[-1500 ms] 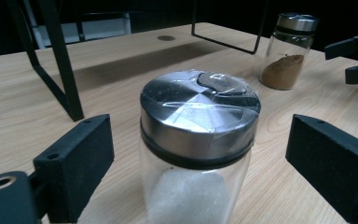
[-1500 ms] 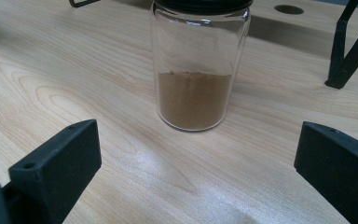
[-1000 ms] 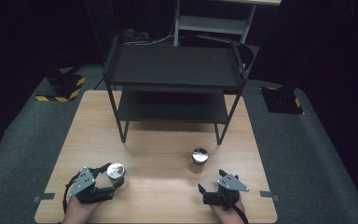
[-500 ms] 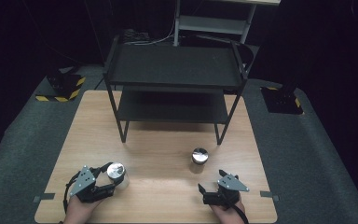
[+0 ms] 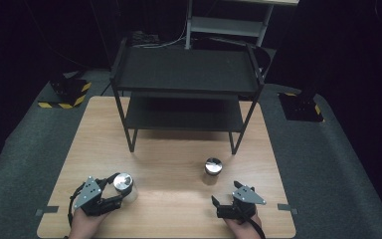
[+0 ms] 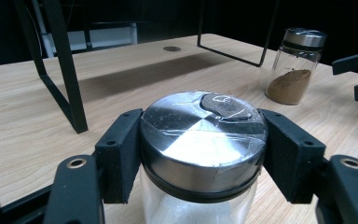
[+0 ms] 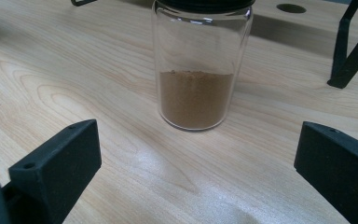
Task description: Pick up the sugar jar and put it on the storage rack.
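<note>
Near the bench's [image 5: 169,164] front left corner, the left gripper [image 5: 110,191] has its fingers [image 6: 121,154] clamped on the steel lid of a glass jar [image 6: 203,149], apparently holding white powder. The right gripper [image 5: 219,205], fingers wide, faces the brown-powder jar [image 7: 198,70] standing toward the front right.

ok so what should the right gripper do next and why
Probably ease the right gripper forward to the brown-powder jar: its jaws stand wide open, short of the jar, while the left gripper is already shut on the white-powder jar.
</note>
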Demonstrator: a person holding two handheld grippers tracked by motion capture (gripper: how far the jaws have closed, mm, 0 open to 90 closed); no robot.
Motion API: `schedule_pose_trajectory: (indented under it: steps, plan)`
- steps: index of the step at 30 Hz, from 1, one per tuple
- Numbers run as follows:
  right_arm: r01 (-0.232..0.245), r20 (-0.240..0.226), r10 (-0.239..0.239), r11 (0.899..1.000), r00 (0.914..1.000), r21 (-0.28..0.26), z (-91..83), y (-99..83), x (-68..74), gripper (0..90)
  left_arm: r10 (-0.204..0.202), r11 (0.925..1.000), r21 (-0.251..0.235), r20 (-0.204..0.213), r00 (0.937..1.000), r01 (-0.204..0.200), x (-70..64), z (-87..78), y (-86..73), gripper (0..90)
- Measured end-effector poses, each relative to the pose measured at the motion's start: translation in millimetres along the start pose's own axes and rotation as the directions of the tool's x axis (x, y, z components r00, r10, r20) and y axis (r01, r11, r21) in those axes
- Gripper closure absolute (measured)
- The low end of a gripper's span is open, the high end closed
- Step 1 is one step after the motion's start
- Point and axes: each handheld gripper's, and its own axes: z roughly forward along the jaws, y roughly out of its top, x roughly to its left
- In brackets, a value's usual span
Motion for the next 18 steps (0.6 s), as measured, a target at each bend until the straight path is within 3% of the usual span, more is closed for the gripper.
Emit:
schedule_pose_trajectory:
  steps: [7,18]
  plan:
    - [-0.003,-0.002,0.003,1.0,1.0,-0.001,-0.1,-0.1,-0.4,0.2,0.018,0.9998,-0.007,-0.017,0.9997,-0.018,-4.1,-5.4,5.4,34.6]
    - [-0.01,0.007,0.009,1.0,0.9999,0.017,-1.6,1.5,-1.1,0.2,0.022,0.9965,-0.08,-0.02,0.9996,-0.023,-10.5,-20.5,20.0,34.6]
